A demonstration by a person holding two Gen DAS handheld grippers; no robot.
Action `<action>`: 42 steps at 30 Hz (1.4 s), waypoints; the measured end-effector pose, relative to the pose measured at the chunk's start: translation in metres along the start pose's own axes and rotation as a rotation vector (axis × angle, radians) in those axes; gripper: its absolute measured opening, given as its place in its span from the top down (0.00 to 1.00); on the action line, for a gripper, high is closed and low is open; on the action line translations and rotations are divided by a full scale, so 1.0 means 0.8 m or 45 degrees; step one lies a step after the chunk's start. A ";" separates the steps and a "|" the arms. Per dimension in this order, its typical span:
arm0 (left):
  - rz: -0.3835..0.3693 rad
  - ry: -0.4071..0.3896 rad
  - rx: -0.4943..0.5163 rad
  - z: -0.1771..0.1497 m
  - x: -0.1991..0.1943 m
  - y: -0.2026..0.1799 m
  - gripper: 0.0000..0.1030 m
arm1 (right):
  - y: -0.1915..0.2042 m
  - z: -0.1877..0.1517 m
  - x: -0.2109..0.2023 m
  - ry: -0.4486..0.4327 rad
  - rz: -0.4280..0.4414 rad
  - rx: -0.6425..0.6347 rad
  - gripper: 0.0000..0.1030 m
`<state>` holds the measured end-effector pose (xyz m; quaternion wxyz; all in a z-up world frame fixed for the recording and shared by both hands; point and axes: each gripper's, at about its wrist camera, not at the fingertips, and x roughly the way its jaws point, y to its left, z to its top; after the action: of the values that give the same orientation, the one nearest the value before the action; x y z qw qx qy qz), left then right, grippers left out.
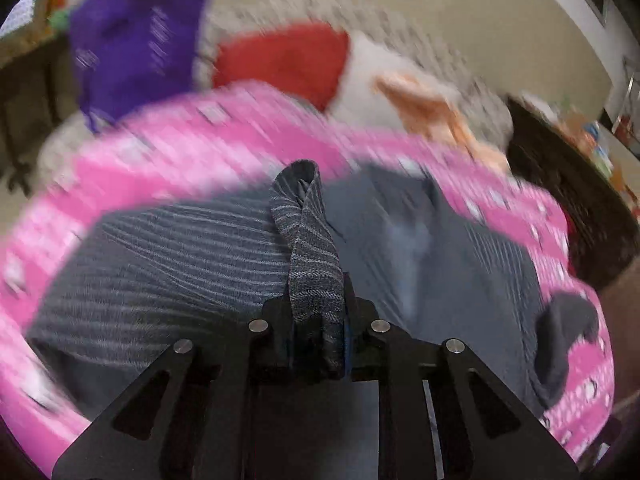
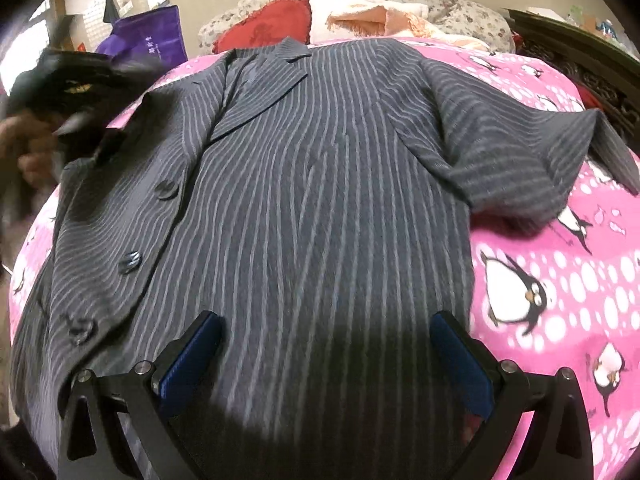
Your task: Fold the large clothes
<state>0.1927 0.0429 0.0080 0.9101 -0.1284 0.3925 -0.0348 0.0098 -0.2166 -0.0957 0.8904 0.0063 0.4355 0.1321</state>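
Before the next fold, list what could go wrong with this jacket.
1. The left gripper pinches only a narrow strip of the striped jacket; a hard pull may slip it free.
2. The right gripper hangs open over the jacket body, so nothing pins it; the fabric may drag across the pink bedspread.
3. The sleeve lies bunched, and folding over it may trap creases.

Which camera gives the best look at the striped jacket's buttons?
The right wrist view. It is sharp and shows the striped jacket spread over the pink penguin sheet, with its buttons along the front edge. The left wrist view is blurred and shows no buttons, only a jacket fold pinched in the left gripper.
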 end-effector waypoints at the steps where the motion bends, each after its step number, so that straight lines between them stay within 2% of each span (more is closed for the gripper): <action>1: -0.022 0.039 0.008 -0.014 0.014 -0.011 0.78 | -0.001 -0.002 -0.001 -0.004 0.005 -0.001 0.00; 4: -0.119 0.164 0.061 -0.055 0.037 -0.044 0.75 | 0.001 -0.001 0.000 -0.002 0.004 -0.008 0.00; 7: -0.131 0.158 0.145 -0.071 0.013 -0.047 0.68 | 0.003 0.008 0.000 0.036 -0.010 -0.019 0.00; 9: -0.117 0.124 0.186 -0.079 -0.009 -0.037 0.66 | 0.004 0.023 -0.008 0.005 -0.034 -0.026 0.00; 12: -0.011 0.024 0.246 -0.100 -0.039 -0.008 0.37 | 0.011 0.066 -0.018 -0.083 0.011 -0.019 0.00; 15: 0.129 -0.034 0.263 -0.134 -0.051 0.027 0.36 | 0.028 0.113 -0.011 -0.135 0.142 0.026 0.00; 16: 0.136 -0.037 0.247 -0.142 -0.049 0.038 0.36 | 0.037 0.124 -0.007 -0.151 0.189 0.024 0.02; 18: 0.125 -0.025 0.160 -0.155 -0.050 0.060 0.36 | 0.066 0.146 0.008 -0.173 0.279 -0.026 0.09; 21: 0.136 -0.031 0.044 -0.158 -0.052 0.081 0.39 | 0.105 0.160 0.047 -0.100 0.415 -0.100 0.31; 23: 0.145 0.003 0.017 -0.157 -0.042 0.083 0.43 | 0.117 0.163 0.072 -0.056 0.419 -0.104 0.42; 26: 0.186 0.019 0.028 -0.155 -0.034 0.079 0.43 | 0.116 0.166 0.107 -0.015 0.421 -0.057 0.47; 28: 0.221 0.023 0.049 -0.160 -0.038 0.076 0.43 | 0.114 0.171 0.114 -0.027 0.464 -0.027 0.48; 31: 0.242 0.026 0.053 -0.161 -0.038 0.076 0.43 | 0.116 0.185 0.124 -0.032 0.520 -0.004 0.57; 32: 0.241 0.026 0.051 -0.160 -0.037 0.076 0.43 | 0.116 0.189 0.126 -0.031 0.529 -0.002 0.63; 34: 0.237 0.025 0.048 -0.160 -0.038 0.078 0.43 | 0.116 0.194 0.124 -0.039 0.560 -0.014 0.70; 38: 0.245 0.025 0.053 -0.161 -0.037 0.078 0.43 | 0.116 0.201 0.113 -0.097 0.599 -0.029 0.74; 42: 0.259 0.027 0.062 -0.160 -0.037 0.078 0.43 | 0.117 0.197 0.109 -0.128 0.589 -0.025 0.74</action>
<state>0.0771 0.0812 -0.0720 0.9075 -0.0655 0.4123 0.0469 0.1618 -0.0889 -0.0537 0.8570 0.1037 0.3763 0.3365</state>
